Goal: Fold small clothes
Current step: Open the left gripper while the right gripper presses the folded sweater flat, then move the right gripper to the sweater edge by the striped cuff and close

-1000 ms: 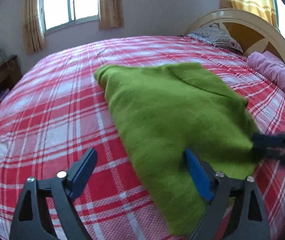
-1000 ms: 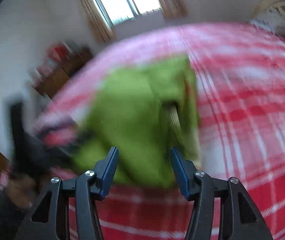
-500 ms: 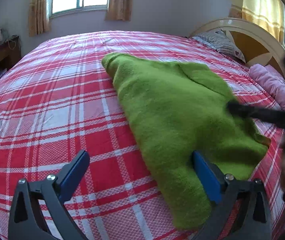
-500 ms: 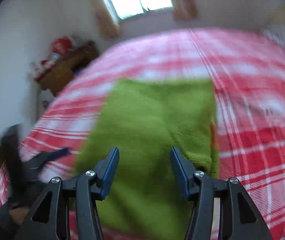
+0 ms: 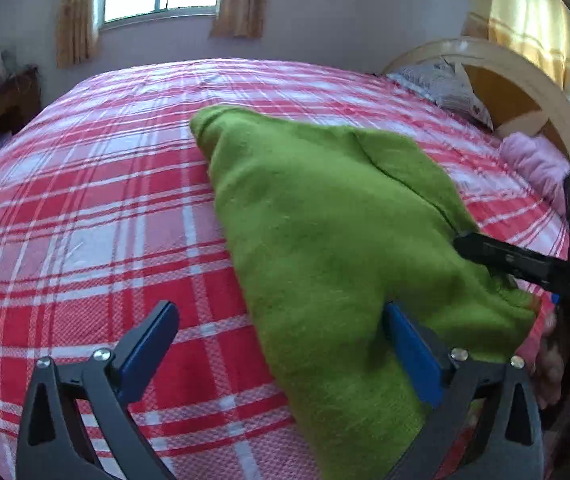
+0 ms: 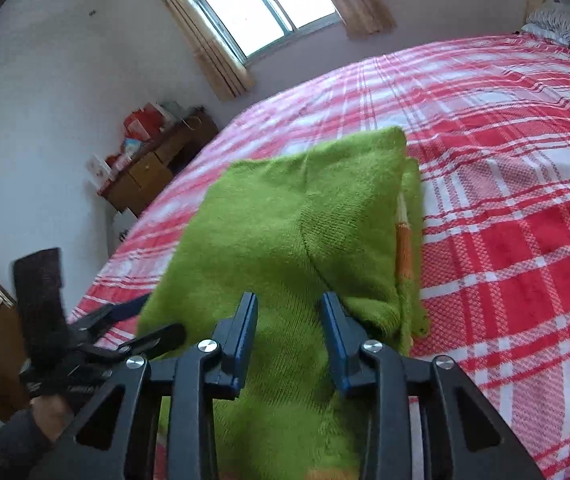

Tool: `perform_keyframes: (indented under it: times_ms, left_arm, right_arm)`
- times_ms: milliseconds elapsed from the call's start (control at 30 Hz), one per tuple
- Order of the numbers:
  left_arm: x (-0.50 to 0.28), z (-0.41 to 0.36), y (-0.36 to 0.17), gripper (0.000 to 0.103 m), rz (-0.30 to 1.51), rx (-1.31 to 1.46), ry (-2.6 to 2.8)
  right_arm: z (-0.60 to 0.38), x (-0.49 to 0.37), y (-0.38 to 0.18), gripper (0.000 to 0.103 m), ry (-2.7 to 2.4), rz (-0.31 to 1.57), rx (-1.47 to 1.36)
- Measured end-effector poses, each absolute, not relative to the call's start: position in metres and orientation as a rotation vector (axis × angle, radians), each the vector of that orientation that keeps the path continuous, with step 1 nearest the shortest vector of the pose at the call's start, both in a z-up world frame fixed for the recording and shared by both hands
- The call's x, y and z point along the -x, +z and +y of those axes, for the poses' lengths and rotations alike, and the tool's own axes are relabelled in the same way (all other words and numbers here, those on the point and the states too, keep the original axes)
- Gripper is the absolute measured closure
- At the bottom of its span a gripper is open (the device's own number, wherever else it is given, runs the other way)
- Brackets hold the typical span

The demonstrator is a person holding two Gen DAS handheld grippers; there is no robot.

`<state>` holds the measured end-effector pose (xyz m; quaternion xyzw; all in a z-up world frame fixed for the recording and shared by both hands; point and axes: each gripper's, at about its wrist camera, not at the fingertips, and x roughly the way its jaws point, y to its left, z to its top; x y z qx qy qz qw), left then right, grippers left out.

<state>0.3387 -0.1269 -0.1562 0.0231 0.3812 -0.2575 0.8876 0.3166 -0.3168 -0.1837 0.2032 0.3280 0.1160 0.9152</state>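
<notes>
A green knit sweater [image 5: 325, 232] lies folded on the red plaid bed [image 5: 85, 208], one flap laid over its right side. My left gripper [image 5: 281, 336] stands wide open at the near edge. Its right finger [image 5: 409, 344] rests against the knit and its left finger is over bare bedspread. My right gripper [image 6: 289, 320] is low over the sweater [image 6: 297, 216] with its jaws closing. Green knit shows in the gap between them, and the pads do not press on it. The right gripper's black finger [image 5: 505, 264] reaches onto the garment's right edge.
The curved wooden headboard [image 5: 525, 92], a patterned pillow [image 5: 445, 88] and a pink blanket [image 5: 537, 164] sit at the bed's far right. A wooden desk [image 6: 153, 168] with red packages stands by the wall under the window. A hand [image 6: 49, 412] holds the left gripper.
The right gripper's jaws have narrowed, and it has slid in over the sweater from the corner. The left gripper has opened slightly wider and rolled a little.
</notes>
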Motion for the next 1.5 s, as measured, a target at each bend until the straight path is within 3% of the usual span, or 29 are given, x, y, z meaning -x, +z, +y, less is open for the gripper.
perform_keyframes:
  times_ms: [167, 200, 233, 267, 833, 1233, 1500]
  left_arm:
    - [-0.341, -0.126, -0.161, 0.000, 0.824, -0.030, -0.552]
    - [-0.340, -0.125, -0.162, 0.000, 0.826, -0.027, -0.553]
    - [-0.341, -0.124, -0.162, 0.000, 0.832, -0.022, -0.559]
    - [-0.342, -0.123, -0.163, 0.000, 0.840, -0.014, -0.564]
    - [-0.345, -0.119, -0.165, 0.000, 0.860, 0.021, -0.591]
    - [-0.347, -0.119, -0.165, 0.000, 0.863, 0.029, -0.607]
    - [-0.345, -0.123, -0.164, 0.000, 0.860, 0.035, -0.660]
  right_arm:
    - [-0.334, -0.310, -0.170, 0.066, 0.242, 0.619, -0.441]
    - [-0.337, -0.313, -0.166, 0.060, 0.241, 0.614, -0.447]
    - [-0.342, -0.316, -0.161, 0.041, 0.202, 0.611, -0.439]
    - [-0.345, -0.318, -0.160, 0.032, 0.178, 0.601, -0.438]
    - [-0.386, -0.403, -0.200, 0.032, 0.177, 0.810, -0.485]
    - [-0.395, -0.434, -0.206, 0.033, 0.262, 0.785, -0.576]
    - [-0.393, -0.440, -0.211, 0.044, 0.357, 0.793, -0.624]
